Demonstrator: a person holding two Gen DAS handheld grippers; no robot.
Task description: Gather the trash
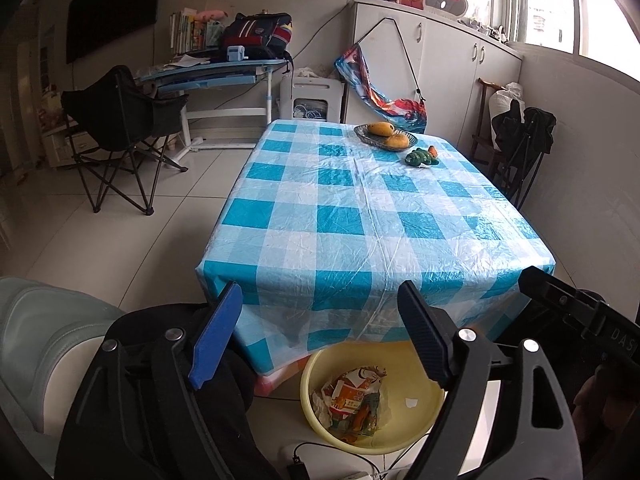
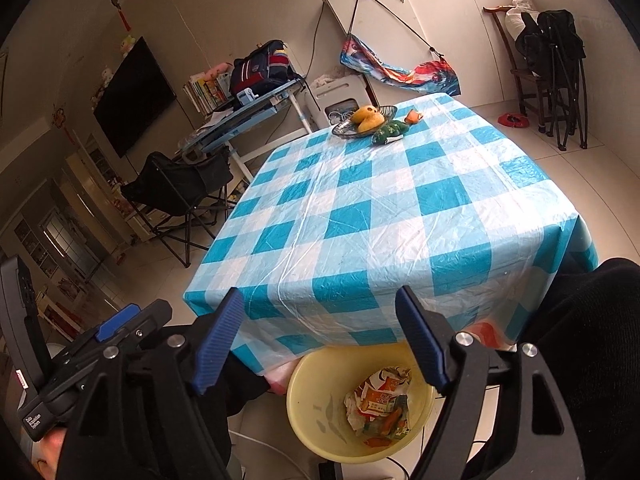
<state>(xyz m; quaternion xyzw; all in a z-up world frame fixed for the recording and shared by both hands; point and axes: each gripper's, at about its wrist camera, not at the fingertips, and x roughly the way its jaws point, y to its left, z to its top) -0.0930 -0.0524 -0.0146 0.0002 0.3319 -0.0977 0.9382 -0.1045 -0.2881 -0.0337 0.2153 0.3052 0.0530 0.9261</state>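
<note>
Both claws, left (image 1: 320,336) and right (image 2: 318,340), spread, holding nothing; we see wrappers (image 2: 380,410) in yellow basin (image 2: 304,384) below checkered surface (image 2: 360,216).

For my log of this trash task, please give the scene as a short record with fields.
left tongs: open, holding nothing
right tongs: open, holding nothing
yellow basin: on the floor at the near table edge
wrappers: crumpled, inside the basin
table: blue-and-white checked cloth
fruit dish: far end, holds yellow fruit
green toy: beside the dish
</note>
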